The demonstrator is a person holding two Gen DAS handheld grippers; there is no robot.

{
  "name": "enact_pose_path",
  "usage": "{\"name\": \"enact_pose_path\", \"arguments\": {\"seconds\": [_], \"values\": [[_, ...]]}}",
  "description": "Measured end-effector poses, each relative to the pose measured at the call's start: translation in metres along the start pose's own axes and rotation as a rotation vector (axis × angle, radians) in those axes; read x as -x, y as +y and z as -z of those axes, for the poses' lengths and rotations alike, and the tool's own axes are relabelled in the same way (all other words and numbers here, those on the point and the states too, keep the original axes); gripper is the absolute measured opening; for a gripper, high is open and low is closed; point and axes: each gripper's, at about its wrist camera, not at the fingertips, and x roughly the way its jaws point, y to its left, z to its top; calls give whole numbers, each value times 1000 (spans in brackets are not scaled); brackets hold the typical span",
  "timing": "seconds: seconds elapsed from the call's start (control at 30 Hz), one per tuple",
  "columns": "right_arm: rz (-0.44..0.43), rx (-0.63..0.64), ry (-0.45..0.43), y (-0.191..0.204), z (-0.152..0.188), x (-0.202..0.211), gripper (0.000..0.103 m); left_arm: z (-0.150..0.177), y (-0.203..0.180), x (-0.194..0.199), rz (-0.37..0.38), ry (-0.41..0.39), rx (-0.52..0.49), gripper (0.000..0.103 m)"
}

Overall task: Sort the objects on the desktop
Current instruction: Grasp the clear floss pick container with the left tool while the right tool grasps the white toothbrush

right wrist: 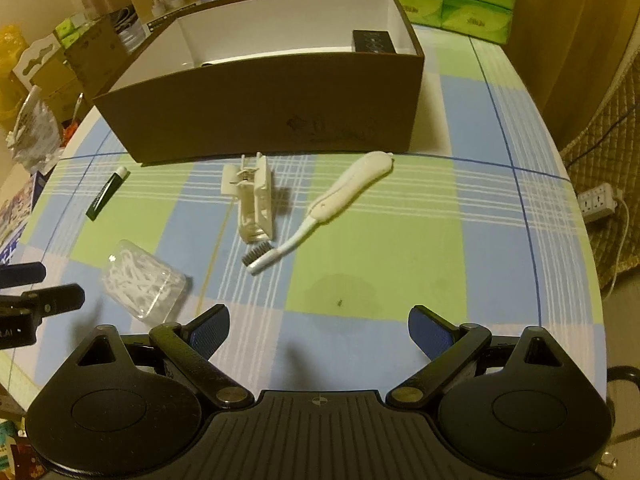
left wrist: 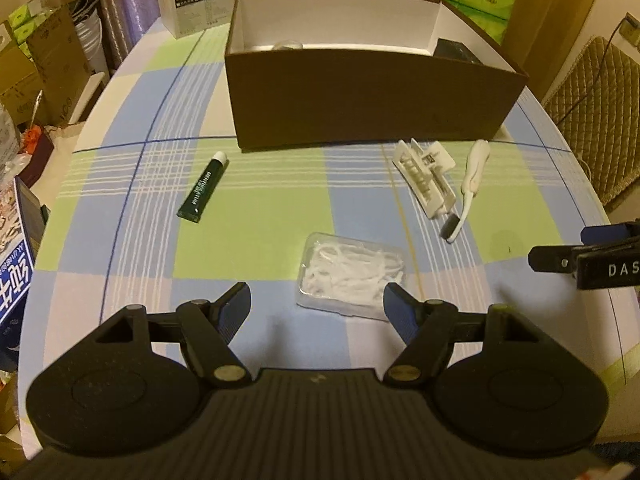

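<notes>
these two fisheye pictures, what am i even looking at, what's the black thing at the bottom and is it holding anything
The black thing is a handheld gripper with two blue-padded fingers; a person carries one in each hand, and each has a camera looking forward along its fingers.

One picture is from the left gripper, the other from the right gripper. Both are open and hold nothing.

On the checked tablecloth stands a brown box, open on top. In front of it lie a dark green tube, a clear case of floss picks, a white plastic clip-like piece and a white toothbrush. The floss case lies just ahead of the left gripper.
</notes>
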Motion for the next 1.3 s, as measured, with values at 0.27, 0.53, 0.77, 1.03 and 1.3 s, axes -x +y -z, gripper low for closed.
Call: {"name": "enact_pose_path", "arguments": {"seconds": [0.27, 0.53, 0.77, 1.03, 1.3], "values": [[16, -31, 21, -6, 7, -8, 94, 2, -5, -12, 26, 8, -33, 74], [31, -68, 39, -12, 4, -12, 94, -2, -14, -29, 45, 13, -86, 80], [49, -102, 49, -21, 2, -15, 94, -11, -29, -52, 55, 24, -149, 82], [55, -133, 62, -28, 3, -18, 94, -15, -36, -80, 43, 45, -221, 83], [48, -138, 64, -26, -1, -24, 94, -9, -34, -80, 61, -19, -455, 83]]}}
